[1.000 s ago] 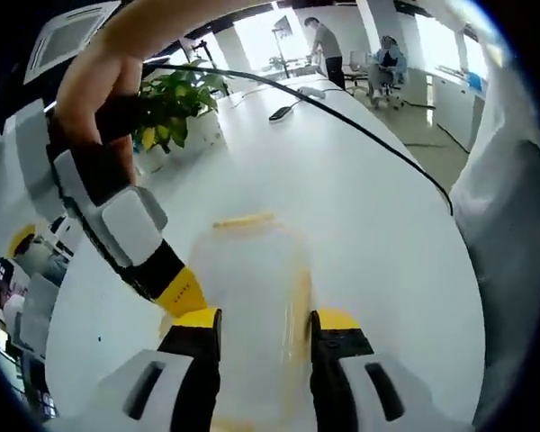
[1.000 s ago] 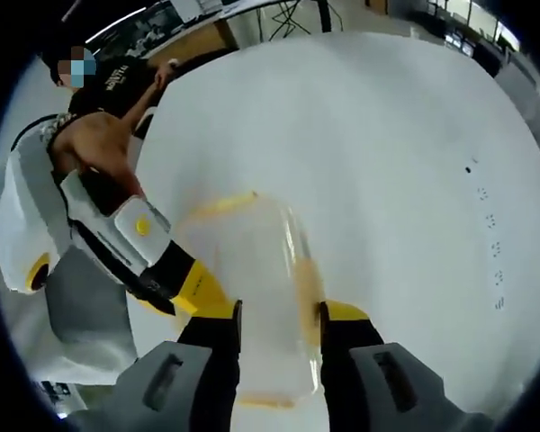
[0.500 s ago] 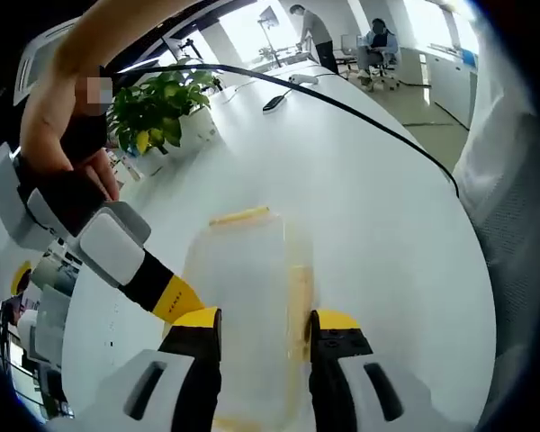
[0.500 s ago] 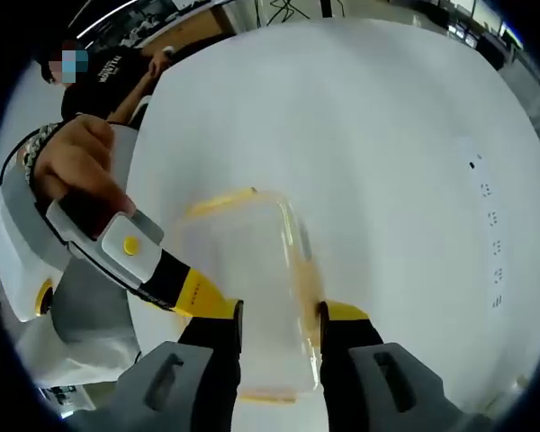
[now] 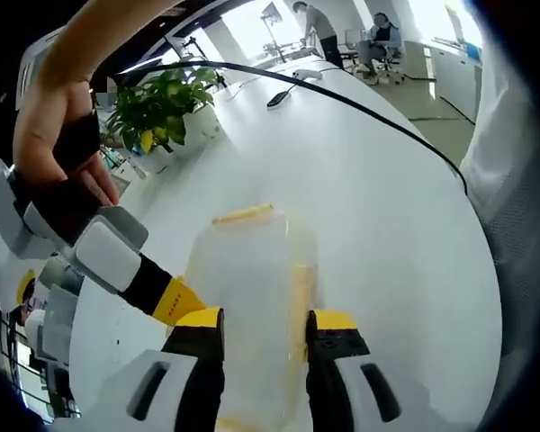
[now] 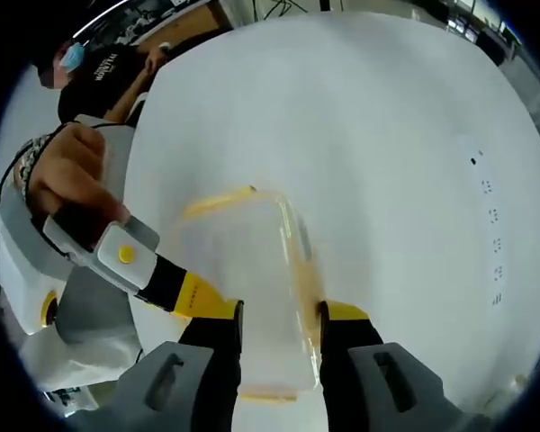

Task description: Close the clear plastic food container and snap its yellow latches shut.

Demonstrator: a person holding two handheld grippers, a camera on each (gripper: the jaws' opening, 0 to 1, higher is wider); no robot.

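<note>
On the white table [image 5: 378, 207], each claw [image 5: 256, 337] [image 6: 279, 328] pinches the clear container [image 5: 247, 297] [image 6: 252, 279] between its jaws.

Left tongs [image 5: 256, 328] astride clear container [image 5: 247, 297] — white table [image 5: 378, 207].

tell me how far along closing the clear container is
Done: the lid looks seated on the clear plastic food container on the white table. In hand: both grippers, left and right, straddle it. Left: whether the yellow latches are snapped shut cannot be told.
</note>
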